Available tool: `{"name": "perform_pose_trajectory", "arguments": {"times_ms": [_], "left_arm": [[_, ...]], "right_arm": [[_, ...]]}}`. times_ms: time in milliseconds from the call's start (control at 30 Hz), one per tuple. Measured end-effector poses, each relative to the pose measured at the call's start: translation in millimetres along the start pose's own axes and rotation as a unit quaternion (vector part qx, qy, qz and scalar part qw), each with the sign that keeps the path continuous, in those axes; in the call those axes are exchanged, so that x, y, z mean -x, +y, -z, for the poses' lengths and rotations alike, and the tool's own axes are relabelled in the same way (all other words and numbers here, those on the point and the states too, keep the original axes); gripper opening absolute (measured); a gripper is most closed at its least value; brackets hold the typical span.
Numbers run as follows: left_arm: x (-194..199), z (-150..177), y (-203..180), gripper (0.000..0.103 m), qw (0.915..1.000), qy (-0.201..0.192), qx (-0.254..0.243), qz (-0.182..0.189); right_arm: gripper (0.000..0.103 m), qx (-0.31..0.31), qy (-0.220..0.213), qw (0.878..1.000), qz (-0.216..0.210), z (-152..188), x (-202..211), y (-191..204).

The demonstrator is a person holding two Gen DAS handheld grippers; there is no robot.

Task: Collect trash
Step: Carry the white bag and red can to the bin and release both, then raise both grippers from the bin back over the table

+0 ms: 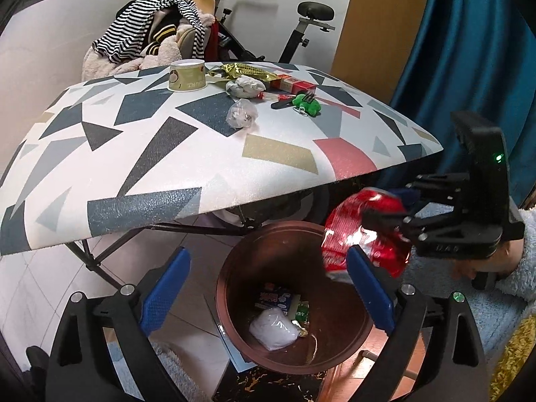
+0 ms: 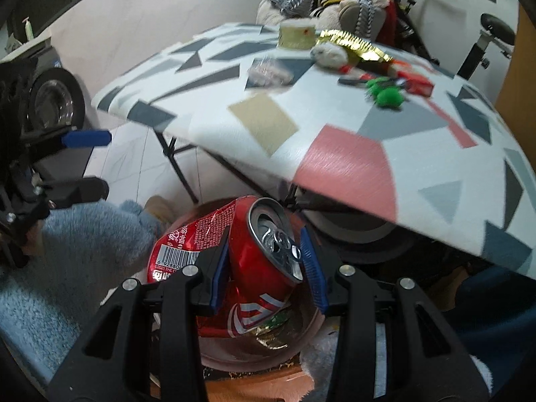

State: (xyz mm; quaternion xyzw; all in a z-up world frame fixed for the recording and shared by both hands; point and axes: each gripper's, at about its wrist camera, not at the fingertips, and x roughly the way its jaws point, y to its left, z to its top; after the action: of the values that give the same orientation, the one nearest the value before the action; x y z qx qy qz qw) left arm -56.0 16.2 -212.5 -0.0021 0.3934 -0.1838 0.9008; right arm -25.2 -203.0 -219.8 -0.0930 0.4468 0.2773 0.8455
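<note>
Showing a half-finished collection: a crushed red can (image 2: 254, 261) is clamped in the right tongs (image 2: 264, 264) over the brown bin (image 1: 234, 301) already holding wrappers, the left tongs (image 1: 268, 294) gape empty, and litter remains on the surface (image 1: 187, 167).

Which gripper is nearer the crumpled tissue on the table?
Left. The left gripper hangs open over the bin, below the table's edge, facing the tissue. The right gripper, gripping the can, sits further right.

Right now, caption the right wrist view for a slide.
Right hand-held gripper holds a crushed can over the bin.
</note>
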Motion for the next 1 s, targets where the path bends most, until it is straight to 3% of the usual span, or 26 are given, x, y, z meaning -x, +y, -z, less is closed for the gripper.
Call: {"name": "perform_pose_trajectory", "arguments": {"times_ms": [200,400,867,1000], "left_arm": [[-3.1,6.9,5.3,0.092,0.9994,-0.003,0.021,-0.026],[-4.7,7.4,10.3,0.092,0.9989,-0.004,0.035,-0.031],[-12.8,7.4,9.2,0.092,0.9991,0.008,0.033,-0.026],[-12.5,7.5,10.9,0.092,0.9989,0.006,0.039,-0.027]], "right_arm": [[0.042,-0.008,0.029,0.999,-0.011,2.4,-29.3,4.7],[0.043,-0.022,0.071,0.997,0.009,11.7,-56.4,1.4],[0.044,-0.024,0.073,0.997,0.010,13.7,-56.6,-1.6],[0.073,-0.026,0.072,0.997,0.015,13.1,-56.5,-0.2]]}}
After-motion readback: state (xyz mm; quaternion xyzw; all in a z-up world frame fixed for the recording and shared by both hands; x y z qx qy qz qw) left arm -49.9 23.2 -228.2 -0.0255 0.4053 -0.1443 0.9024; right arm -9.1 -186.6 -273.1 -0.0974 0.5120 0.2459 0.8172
